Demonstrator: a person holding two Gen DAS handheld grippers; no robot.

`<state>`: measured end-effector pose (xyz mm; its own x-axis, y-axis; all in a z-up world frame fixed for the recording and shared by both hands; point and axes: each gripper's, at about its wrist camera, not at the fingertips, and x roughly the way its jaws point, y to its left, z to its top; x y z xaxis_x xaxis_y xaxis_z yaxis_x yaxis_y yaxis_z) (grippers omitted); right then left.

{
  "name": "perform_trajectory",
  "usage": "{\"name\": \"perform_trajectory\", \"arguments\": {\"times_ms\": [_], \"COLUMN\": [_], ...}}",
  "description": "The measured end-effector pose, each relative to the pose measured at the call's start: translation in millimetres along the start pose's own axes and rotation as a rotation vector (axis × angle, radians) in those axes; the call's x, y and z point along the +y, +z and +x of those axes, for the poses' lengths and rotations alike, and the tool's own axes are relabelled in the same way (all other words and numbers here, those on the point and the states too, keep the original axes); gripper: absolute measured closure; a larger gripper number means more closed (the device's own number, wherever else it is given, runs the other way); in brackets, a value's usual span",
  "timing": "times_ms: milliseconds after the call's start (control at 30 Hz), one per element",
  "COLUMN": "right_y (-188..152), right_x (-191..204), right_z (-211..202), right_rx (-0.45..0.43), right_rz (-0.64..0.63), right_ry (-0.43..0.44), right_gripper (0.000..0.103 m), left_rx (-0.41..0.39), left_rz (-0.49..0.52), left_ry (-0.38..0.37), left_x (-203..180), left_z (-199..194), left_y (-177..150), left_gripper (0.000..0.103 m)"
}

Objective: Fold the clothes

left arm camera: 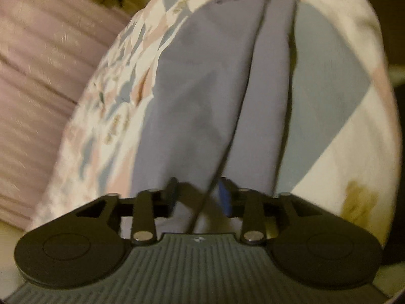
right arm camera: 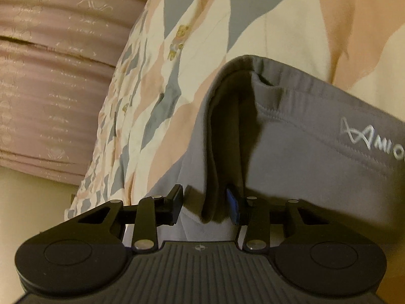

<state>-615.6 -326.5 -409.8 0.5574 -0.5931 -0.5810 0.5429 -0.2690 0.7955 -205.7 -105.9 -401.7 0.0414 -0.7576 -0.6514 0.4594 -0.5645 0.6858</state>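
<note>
- My left gripper (left arm camera: 200, 195) and right gripper (right arm camera: 205, 204), jaws wide, each straddle an edge of the grey garment (left arm camera: 202, 101) on the quilt (right arm camera: 202, 38)
- Step: taking hold; next I close both jaws

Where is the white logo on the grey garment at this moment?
In the right wrist view, the white logo sits at the right edge, on the waistband of the grey garment, above the right gripper.

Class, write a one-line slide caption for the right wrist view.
Right tongs open around a fold of grey garment on a patterned quilt.
</note>
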Motion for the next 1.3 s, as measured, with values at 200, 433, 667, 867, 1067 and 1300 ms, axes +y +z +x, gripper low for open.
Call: {"name": "perform_trajectory", "arguments": {"times_ms": [200,433,667,867,1067,1300], "right_y": [9.7,56.5,58.8,47.0,40.6,24.9], "right_x": [9.5,2.4,-56.8,-64.2,-53.5,-2.9], "right_z": [-17.2,-109.1,-118.7,-126.4,-128.0,-151.8], "right_rx": [0.011,-0.047,0.060,0.010,-0.009,-0.105], "right_rz": [-0.090,-0.266,-0.254,-0.204,-0.251,-0.410], "right_ry": [0.044,0.029,-0.158,-0.108,-0.158,-0.144], "right_gripper": [0.097,0.097,0.100,0.069,0.097,0.099], "left_rx": [-0.004,-0.073,0.008,0.000,-0.009,-0.003], "left_rz": [0.303,0.128,0.269,0.274,0.355,0.350], "left_ry": [0.112,0.126,0.082,0.122,0.111,0.177], "left_x": [-26.7,10.0,-42.4,-55.7,-57.5,-38.9], "left_z": [1.1,-52.2,-35.8,-22.4,-11.2,-30.6], "left_y": [-4.1,-11.8,-25.6,-29.9,-35.6,-41.2], "left_gripper": [0.100,0.101,0.100,0.097,0.101,0.101]}}
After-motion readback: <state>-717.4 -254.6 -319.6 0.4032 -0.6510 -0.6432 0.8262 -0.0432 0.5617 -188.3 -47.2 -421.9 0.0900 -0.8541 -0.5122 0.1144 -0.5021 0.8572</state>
